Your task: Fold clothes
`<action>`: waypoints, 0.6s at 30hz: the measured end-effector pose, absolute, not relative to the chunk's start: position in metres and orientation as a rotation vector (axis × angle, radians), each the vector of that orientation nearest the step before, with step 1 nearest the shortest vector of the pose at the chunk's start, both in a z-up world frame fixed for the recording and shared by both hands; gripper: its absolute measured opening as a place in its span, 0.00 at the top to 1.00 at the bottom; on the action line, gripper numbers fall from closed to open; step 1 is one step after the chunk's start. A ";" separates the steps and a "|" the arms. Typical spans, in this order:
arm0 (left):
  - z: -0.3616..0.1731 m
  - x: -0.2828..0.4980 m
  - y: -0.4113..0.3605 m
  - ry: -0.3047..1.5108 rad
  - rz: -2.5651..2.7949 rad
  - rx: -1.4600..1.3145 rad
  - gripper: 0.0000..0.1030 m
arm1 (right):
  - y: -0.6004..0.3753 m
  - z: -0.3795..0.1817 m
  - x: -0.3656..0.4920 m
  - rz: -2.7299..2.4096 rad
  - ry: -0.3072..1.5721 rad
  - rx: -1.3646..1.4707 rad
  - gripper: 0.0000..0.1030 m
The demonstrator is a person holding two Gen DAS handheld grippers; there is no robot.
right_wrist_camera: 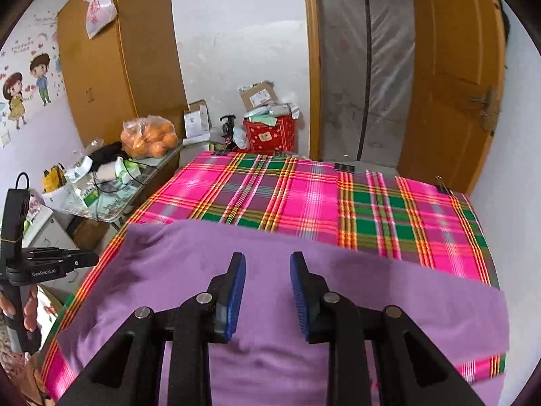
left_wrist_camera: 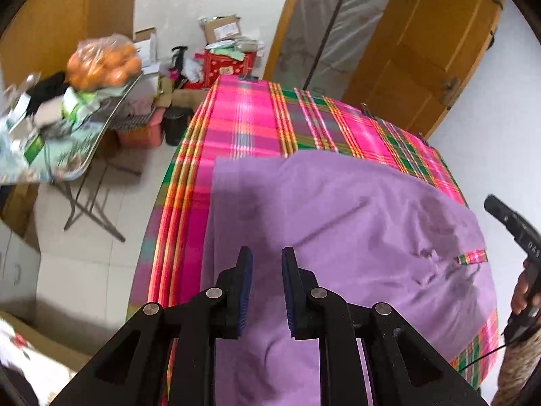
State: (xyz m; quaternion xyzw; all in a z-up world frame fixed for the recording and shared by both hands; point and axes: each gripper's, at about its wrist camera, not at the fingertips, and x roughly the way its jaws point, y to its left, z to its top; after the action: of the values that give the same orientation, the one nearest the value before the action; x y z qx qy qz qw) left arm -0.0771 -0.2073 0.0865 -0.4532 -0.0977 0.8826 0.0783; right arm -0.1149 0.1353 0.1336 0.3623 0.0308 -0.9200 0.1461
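Note:
A purple garment (left_wrist_camera: 355,230) lies spread over the near half of a table covered in pink, green and orange plaid cloth (left_wrist_camera: 250,118). My left gripper (left_wrist_camera: 267,257) hovers over the garment's left part, open, its blue pads (left_wrist_camera: 245,291) apart with nothing between them. In the right wrist view the same purple garment (right_wrist_camera: 389,291) lies flat, with a straight far edge. My right gripper (right_wrist_camera: 267,258) hangs above its middle, also open and holding nothing. Each hand-held gripper shows at the edge of the other's view: the right one (left_wrist_camera: 514,230) and the left one (right_wrist_camera: 50,264).
A folding side table (right_wrist_camera: 111,182) left of the plaid table (right_wrist_camera: 304,189) carries a bag of oranges (right_wrist_camera: 150,137) and clutter. Boxes and a red carton (right_wrist_camera: 268,133) stand by the back wall. A wooden door (right_wrist_camera: 453,77) is at the far right.

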 end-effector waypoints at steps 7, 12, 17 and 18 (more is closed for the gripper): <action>0.067 -0.152 -0.195 -0.166 2.599 -1.472 0.83 | 0.109 0.092 -0.194 -2.514 0.139 1.160 0.70; 0.043 -0.190 -0.192 -0.071 2.576 -1.554 0.83 | 0.089 0.057 -0.227 -2.419 0.191 1.249 0.67; 0.027 -0.209 -0.196 -0.093 2.589 -1.561 0.83 | 0.074 0.032 -0.244 -2.383 0.248 1.295 0.67; 0.027 -0.212 -0.198 -0.110 2.599 -1.550 0.83 | 0.072 0.028 -0.246 -2.384 0.246 1.301 0.67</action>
State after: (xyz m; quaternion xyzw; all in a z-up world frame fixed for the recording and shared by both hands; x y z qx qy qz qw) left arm -0.2121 -0.1977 0.0273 -0.5109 -0.0364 0.8570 0.0568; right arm -0.2463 0.0720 0.0282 0.4668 0.0882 -0.8555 0.2061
